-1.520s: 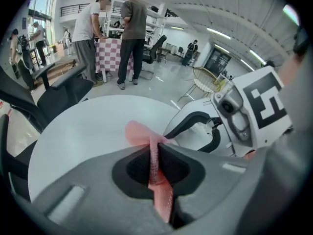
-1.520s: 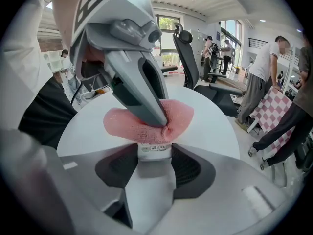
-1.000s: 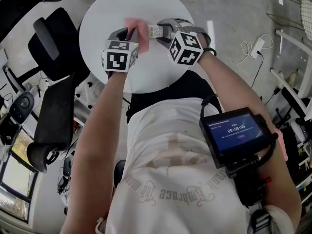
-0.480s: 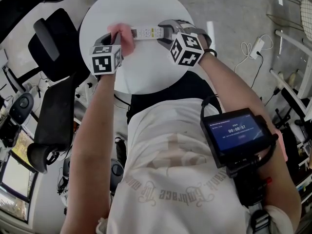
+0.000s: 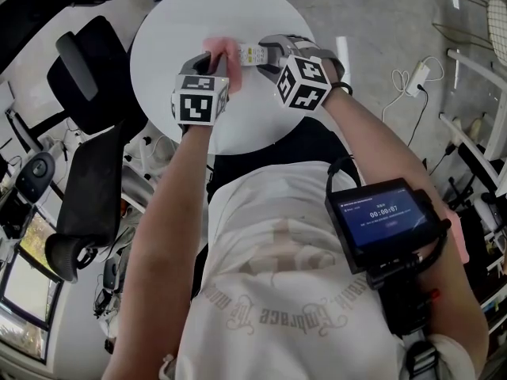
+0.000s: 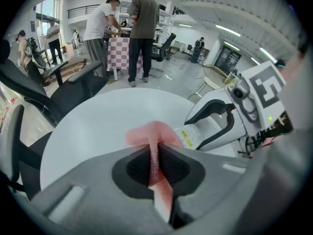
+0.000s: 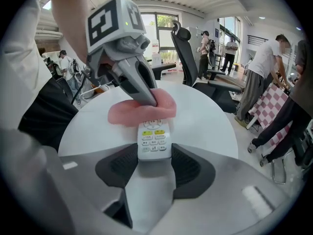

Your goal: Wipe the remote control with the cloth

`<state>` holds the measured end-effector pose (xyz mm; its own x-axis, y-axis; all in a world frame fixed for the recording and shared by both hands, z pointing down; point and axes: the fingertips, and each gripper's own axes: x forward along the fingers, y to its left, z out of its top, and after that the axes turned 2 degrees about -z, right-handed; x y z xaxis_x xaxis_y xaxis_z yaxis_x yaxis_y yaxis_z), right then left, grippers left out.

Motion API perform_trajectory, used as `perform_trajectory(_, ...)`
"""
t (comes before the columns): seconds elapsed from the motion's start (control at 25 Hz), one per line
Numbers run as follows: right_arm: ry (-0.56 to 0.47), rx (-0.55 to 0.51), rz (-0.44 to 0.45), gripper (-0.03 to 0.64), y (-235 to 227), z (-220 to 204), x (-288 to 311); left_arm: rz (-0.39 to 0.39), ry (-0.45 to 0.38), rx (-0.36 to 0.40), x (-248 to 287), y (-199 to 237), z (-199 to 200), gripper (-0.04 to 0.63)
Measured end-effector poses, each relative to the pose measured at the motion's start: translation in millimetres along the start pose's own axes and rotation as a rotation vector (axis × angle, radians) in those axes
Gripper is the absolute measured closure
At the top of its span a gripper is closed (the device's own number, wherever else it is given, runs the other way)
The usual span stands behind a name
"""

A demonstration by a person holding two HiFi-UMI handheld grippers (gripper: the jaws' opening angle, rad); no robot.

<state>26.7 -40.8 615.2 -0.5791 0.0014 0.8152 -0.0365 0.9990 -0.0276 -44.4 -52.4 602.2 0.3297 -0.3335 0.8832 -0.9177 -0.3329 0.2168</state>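
Note:
A white remote control [image 7: 154, 138] with yellow buttons is held out over the round white table [image 5: 238, 6]. My right gripper [image 7: 154, 163] is shut on its near end. My left gripper [image 6: 154, 160] is shut on a pink cloth [image 6: 149, 133]. The cloth [image 7: 132, 112] lies over the far part of the remote, just beyond the button rows. In the head view the cloth [image 5: 222, 50] sits against the remote [image 5: 252, 52], between the left gripper [image 5: 218, 58] and the right gripper [image 5: 265, 52]. The far end of the remote is hidden under the cloth.
A black office chair [image 5: 87, 77] stands left of the table. Cables and a plug [image 5: 412, 74] lie on the floor at the right. A screen unit [image 5: 384, 216] is strapped to the person's right forearm. People [image 6: 137, 33] stand by a checkered table in the background.
The left gripper slid the cloth left toward the remote's far end, then came back right. The cloth is again close to the right gripper, which has not moved.

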Motion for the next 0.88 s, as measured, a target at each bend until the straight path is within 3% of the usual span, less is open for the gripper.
perform_trajectory(0.2,0.006,0.020,-0.012,0.394,-4,-3,-1,-0.029,-0.030,-0.061,6,-22,14,0.572)
perform_trajectory(0.36,0.005,0.024,-0.018,0.394,-6,-3,-1,-0.072,-0.026,-0.012,11,-40,21,0.572)
perform_trajectory(0.56,0.003,0.028,-0.019,0.394,-5,-3,0,-0.113,-0.026,-0.009,15,-53,26,0.572)
perform_trajectory(0.88,0.007,0.021,-0.016,0.394,-4,-4,-1,-0.339,-0.030,0.027,20,-100,35,0.572)
